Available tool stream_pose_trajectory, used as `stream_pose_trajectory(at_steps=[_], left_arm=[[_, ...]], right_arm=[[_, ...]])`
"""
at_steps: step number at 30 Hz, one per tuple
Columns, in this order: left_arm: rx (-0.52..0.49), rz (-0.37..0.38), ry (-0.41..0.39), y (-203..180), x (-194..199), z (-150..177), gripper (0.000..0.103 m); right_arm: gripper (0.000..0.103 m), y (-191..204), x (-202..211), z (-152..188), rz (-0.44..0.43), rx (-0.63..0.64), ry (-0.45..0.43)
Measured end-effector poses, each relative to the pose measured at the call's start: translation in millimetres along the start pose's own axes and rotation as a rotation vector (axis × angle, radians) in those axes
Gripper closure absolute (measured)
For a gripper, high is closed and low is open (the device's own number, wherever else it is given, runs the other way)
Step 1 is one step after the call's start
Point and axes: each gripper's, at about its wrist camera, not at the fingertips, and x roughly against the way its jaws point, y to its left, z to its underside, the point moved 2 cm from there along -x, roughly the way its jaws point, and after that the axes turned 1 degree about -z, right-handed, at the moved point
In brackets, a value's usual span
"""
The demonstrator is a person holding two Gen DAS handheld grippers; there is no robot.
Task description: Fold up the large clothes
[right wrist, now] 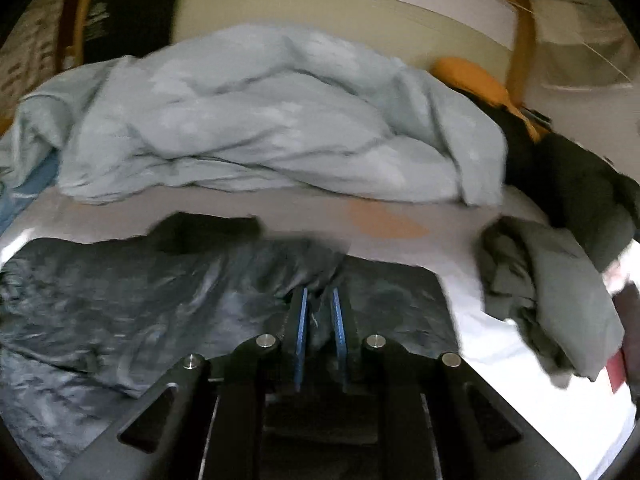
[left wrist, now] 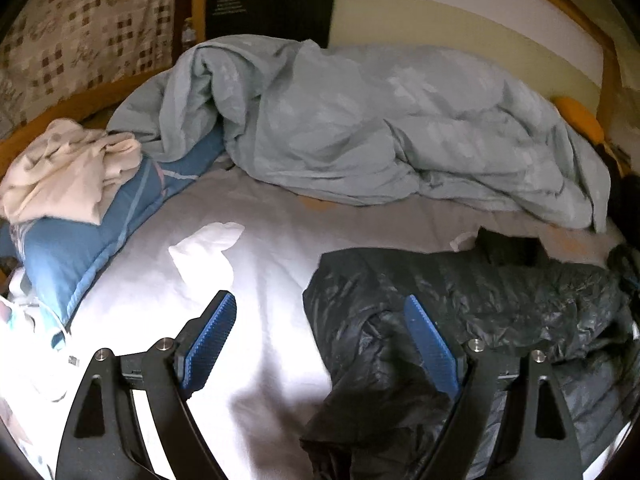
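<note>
Pinching jacket (right wrist: 160, 300) fabric in right gripper (right wrist: 320, 312), left gripper (left wrist: 320, 320) spread at its nine o'clock edge; carrying fold across low, keeping taut.

**Bedding and clutter around the bed**

A crumpled pale blue duvet (left wrist: 360, 128) fills twelve o'clock on the white sheet (left wrist: 256, 264). At nine o'clock, a cream cloth (left wrist: 68, 168) tops a blue pillow (left wrist: 80, 248). An orange cushion (left wrist: 580, 116) sits at two o'clock.
</note>
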Motion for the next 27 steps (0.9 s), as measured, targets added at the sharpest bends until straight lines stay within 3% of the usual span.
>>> stream_pose_trajectory(at_steps=[7, 11, 19, 27], left_arm=[[-0.161, -0.073, 0.053, -30, -25, 16, 0.018], [-0.214, -0.085, 0.088, -41, -40, 27, 0.018], [-0.251, -0.070, 0.127, -52, -50, 38, 0.018], [-0.209, -0.039, 0.023, -52, -25, 30, 0.018]], right_arm=[[0.090, -29, -23, 21, 0.025, 0.048, 0.084], [0.088, -42, -19, 28, -0.094, -0.005, 0.104], [0.086, -62, 2, 41, -0.234, -0.055, 0.110], [0.076, -81, 15, 44, -0.295, -0.144, 0.113]])
